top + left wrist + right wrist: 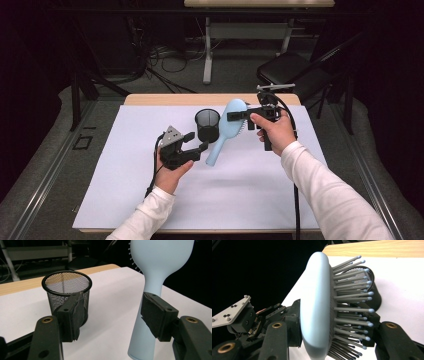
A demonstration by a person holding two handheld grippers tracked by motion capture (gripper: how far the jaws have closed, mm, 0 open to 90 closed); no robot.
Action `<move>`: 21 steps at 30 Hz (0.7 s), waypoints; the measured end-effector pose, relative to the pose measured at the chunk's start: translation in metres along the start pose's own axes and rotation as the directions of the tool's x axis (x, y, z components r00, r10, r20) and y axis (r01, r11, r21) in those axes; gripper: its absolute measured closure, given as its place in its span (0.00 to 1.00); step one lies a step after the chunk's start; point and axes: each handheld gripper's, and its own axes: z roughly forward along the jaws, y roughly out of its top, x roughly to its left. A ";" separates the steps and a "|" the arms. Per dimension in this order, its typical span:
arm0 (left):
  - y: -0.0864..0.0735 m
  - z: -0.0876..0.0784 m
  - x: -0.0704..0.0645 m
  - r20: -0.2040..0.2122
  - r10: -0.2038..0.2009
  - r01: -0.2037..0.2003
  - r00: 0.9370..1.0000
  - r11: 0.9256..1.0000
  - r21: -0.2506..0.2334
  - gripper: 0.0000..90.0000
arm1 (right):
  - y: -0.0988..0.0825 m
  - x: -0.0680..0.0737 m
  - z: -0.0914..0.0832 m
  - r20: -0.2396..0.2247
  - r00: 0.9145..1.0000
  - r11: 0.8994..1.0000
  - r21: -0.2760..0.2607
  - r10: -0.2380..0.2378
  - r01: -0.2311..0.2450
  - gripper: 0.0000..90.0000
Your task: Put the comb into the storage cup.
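The right gripper pinches the head of the blue brush between its jaws, one pad flat on the smooth back, the other among the bristles; the brush hangs above the white sheet, head up toward the far side, handle slanting down toward the person's left; its handle end is just beside the left gripper; that gripper's jaws are spread and pinch nothing; in the left gripper view the handle stands between the two pads, close against the right one, though I cannot tell whether it touches; the black mesh cup stands upright on the sheet just left of the brush, behind the left gripper's other pad; the sheet covers a wooden table.
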 end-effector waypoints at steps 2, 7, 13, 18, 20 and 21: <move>0.000 0.000 0.001 -0.004 -0.001 0.001 1.000 1.000 0.005 0.39 | 0.000 -0.001 -0.002 0.005 1.000 1.000 -0.001 -0.003 0.003 0.53; -0.001 0.000 0.003 -0.020 -0.022 0.022 1.000 1.000 0.010 0.32 | 0.001 -0.002 -0.006 0.012 1.000 1.000 -0.008 -0.004 0.004 0.53; -0.001 0.003 0.004 -0.046 -0.048 0.048 0.998 0.999 0.007 0.15 | 0.002 -0.003 -0.008 0.024 1.000 1.000 -0.014 -0.004 0.004 0.53; -0.002 0.005 0.006 -0.039 -0.085 0.085 0.996 0.996 0.011 0.03 | 0.004 -0.004 -0.010 0.029 1.000 1.000 -0.020 -0.001 0.002 0.53; -0.001 0.005 0.006 -0.033 -0.091 0.091 0.995 0.996 0.014 0.01 | 0.005 -0.004 -0.010 0.035 0.999 1.000 -0.022 0.000 0.001 0.53; -0.001 0.005 0.006 -0.034 -0.097 0.098 0.995 0.995 0.012 0.01 | 0.005 -0.004 -0.011 0.036 0.999 1.000 -0.022 -0.002 0.002 0.53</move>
